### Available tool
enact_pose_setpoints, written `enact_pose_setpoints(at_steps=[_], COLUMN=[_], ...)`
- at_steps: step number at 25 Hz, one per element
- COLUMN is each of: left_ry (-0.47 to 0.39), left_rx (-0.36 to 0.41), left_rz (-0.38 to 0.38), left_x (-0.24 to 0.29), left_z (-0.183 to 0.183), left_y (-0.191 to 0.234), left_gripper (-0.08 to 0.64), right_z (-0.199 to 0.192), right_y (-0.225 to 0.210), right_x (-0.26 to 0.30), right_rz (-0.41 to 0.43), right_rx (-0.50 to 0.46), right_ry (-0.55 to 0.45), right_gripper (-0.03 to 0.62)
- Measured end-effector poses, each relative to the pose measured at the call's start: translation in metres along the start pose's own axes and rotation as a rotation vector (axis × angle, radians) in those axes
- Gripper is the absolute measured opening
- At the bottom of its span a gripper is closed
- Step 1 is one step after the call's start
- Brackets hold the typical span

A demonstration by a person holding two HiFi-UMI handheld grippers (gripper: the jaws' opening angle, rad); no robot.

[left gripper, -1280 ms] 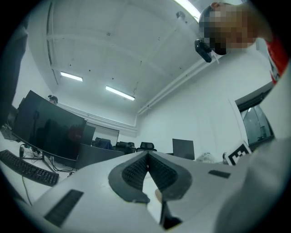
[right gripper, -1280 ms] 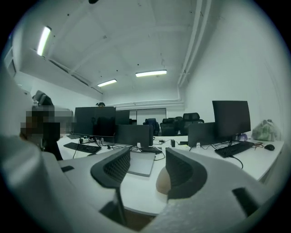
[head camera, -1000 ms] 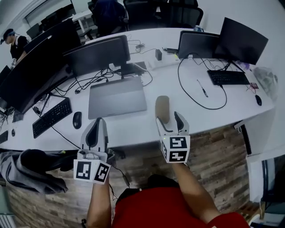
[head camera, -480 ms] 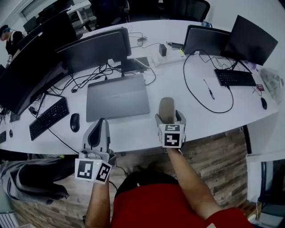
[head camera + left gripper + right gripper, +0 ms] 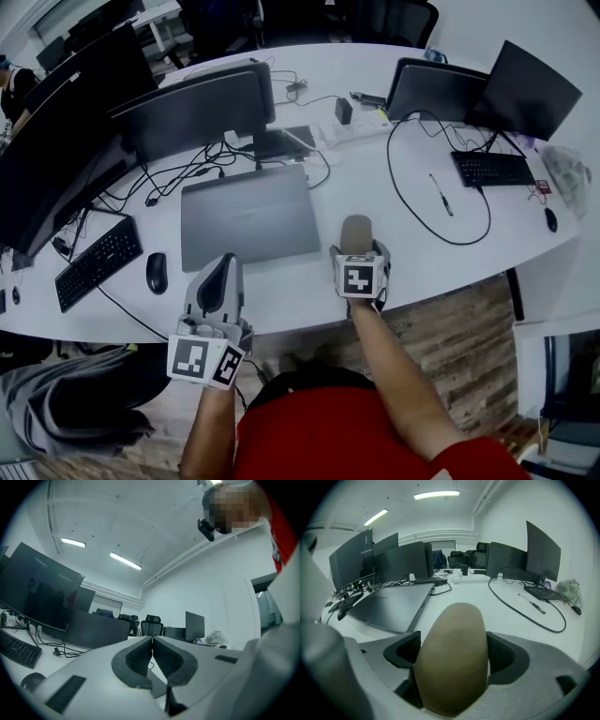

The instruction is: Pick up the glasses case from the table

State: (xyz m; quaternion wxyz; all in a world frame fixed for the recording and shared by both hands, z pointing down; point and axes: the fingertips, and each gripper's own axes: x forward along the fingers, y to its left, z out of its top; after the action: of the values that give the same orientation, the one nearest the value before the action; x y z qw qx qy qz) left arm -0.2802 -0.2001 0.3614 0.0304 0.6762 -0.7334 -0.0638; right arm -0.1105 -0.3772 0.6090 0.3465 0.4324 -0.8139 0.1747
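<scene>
Right gripper view showed the right gripper [image 5: 454, 652] opening wide around the glasses case [image 5: 451, 634], not squeezed or lifted yet.

The white surface [image 5: 309, 286] lies bare along its front edge, from the small black mouse [image 5: 157, 272] to the tan oval glasses case [image 5: 355, 232]. Behind that strip, the closed grey laptop [image 5: 248, 216] fills the ground. Right of the case, open room runs to the looping black cable [image 5: 513, 608] and the pen [image 5: 440, 194] inside it. Dark monitors [image 5: 192, 112] wall the far side.
</scene>
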Motion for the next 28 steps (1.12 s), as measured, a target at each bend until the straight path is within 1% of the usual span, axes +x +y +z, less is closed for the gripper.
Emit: enact_pose_setpoints(at_steps=[3,10,13,18,23,28], left_ry=[0.006,0.014,0.014,0.008,-0.015,-0.049], left_rx=[-0.01,-0.028,-0.028,-0.024,-0.004,0.016], left_rz=[-0.008,-0.018,-0.028,-0.054,-0.09,-0.113], left_x=[0.003,0.005,0.006,0.006,0.003,-0.004], left_z=[-0.004,-0.011,-0.012,-0.008,0.005,0.023], left_y=[0.004,0.009,0.008,0.0,-0.013,-0.024], left_gripper=[0.011,0.011,0.011,0.011,0.011,0.011], right_z=[-0.004,-0.002,0.014,0.054,0.087,0.104], right_y=[-0.001,-0.006,-0.005,0.002,0.012,0.021], right_x=[0.005,0.002,-0.013,-0.061,-0.121,-0.178], right_rz=[0.0,0.022,0.047,0.099,0.16,0.219], right_rx=[0.018,0.021,0.038,0.02,0.001,-0.019], right_ry=[0.014,-0.027,-0.087,-0.217,-0.337,-0.439], right_gripper=[0.426,0.405,0.4,0.399,0.399,0.399])
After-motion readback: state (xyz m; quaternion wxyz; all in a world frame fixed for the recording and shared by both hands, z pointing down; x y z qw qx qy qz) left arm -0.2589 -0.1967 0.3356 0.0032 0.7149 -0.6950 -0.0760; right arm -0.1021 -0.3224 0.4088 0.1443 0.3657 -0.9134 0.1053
